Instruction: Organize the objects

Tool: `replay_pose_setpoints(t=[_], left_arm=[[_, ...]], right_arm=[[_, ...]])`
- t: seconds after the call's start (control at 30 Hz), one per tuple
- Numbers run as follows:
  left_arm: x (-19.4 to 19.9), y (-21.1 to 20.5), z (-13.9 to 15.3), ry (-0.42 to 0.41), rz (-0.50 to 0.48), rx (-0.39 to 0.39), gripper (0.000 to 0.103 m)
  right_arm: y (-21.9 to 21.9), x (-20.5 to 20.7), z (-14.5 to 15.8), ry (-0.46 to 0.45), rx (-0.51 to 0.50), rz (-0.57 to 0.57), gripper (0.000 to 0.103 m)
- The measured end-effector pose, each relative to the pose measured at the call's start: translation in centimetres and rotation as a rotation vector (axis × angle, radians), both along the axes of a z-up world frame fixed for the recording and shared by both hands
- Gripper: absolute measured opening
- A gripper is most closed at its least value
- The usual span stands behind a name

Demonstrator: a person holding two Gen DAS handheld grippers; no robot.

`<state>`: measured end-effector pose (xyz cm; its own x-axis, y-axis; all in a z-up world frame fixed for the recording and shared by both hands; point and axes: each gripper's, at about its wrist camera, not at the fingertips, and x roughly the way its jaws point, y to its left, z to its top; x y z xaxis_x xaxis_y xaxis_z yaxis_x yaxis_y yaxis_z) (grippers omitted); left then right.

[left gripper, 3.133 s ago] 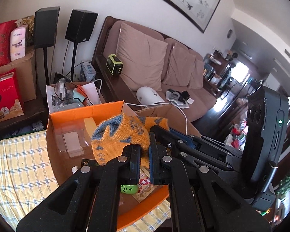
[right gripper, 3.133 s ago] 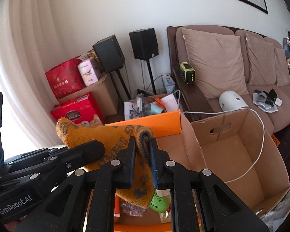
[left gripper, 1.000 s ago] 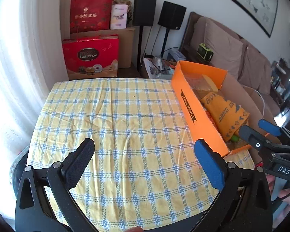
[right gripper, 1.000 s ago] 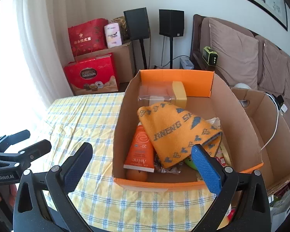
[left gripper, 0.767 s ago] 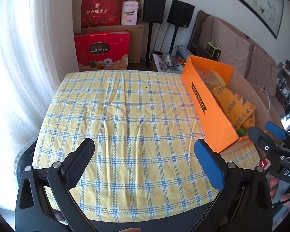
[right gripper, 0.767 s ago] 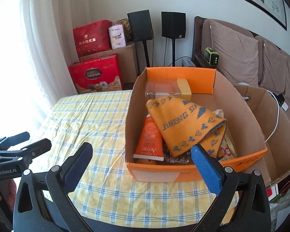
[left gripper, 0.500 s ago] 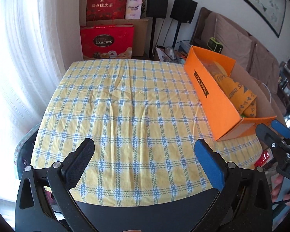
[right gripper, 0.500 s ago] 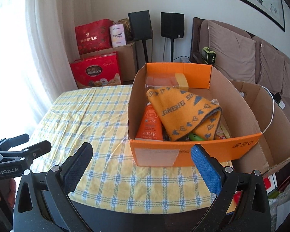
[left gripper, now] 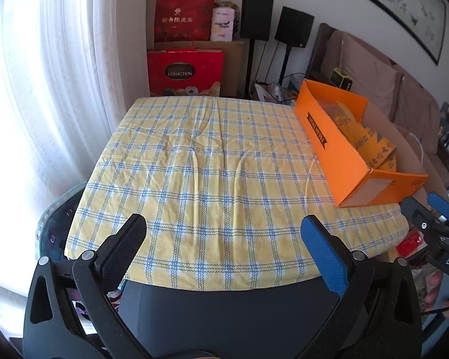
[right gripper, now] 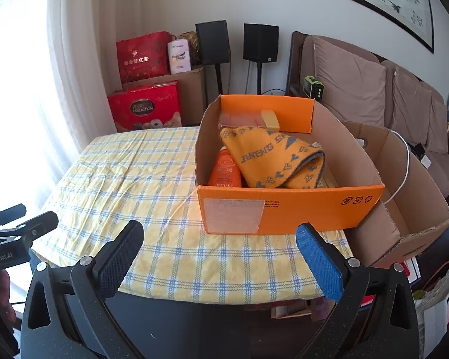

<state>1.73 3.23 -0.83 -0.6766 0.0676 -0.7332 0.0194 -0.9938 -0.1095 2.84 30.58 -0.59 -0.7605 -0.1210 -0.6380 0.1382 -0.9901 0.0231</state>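
Observation:
An orange cardboard box (right gripper: 290,206) stands on the right part of the table; it also shows in the left wrist view (left gripper: 329,140). An orange knitted cloth with grey patterns (right gripper: 272,157) lies folded inside it, over an orange sunscreen tube (right gripper: 226,170); the cloth also shows in the left wrist view (left gripper: 371,146). A clear plastic case (right gripper: 239,118) and a yellow block (right gripper: 269,119) sit at the box's far end. My left gripper (left gripper: 224,240) is open and empty, held back over the table's near edge. My right gripper (right gripper: 218,246) is open and empty, in front of the box.
The table carries a yellow and blue checked cloth (left gripper: 212,173). A plain brown carton (right gripper: 404,185) with a white cable stands right of the box. Red gift boxes (right gripper: 145,110), two speakers on stands (right gripper: 260,42), a sofa (right gripper: 374,89) and a white curtain (left gripper: 60,74) surround the table.
Both grippers let go of the knitted cloth, which now lies in the box. Both opened wide and drew back and up from the box to the table's near edge.

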Motion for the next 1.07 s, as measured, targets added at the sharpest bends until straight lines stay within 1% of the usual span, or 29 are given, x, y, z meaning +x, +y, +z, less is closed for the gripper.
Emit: replay_pose_setpoints(t=[0.1, 0.47, 1.07], left_arm=[[0.1, 0.05, -0.02, 0.003, 0.003, -0.025, 0.103], [-0.24, -0.1, -0.19, 0.008, 0.01, -0.017, 0.103], [-0.21, 0.07, 0.32, 0.032, 0.015, -0.043, 0.103]], right_arm=[[-0.1, -0.01, -0.06, 0.0, -0.008, -0.002, 0.103], [-0.27, -0.05, 0.12, 0.005, -0.012, -0.01, 0.103], [-0.14, 0.13, 0.44, 0.01, -0.02, -0.021, 0.103]])
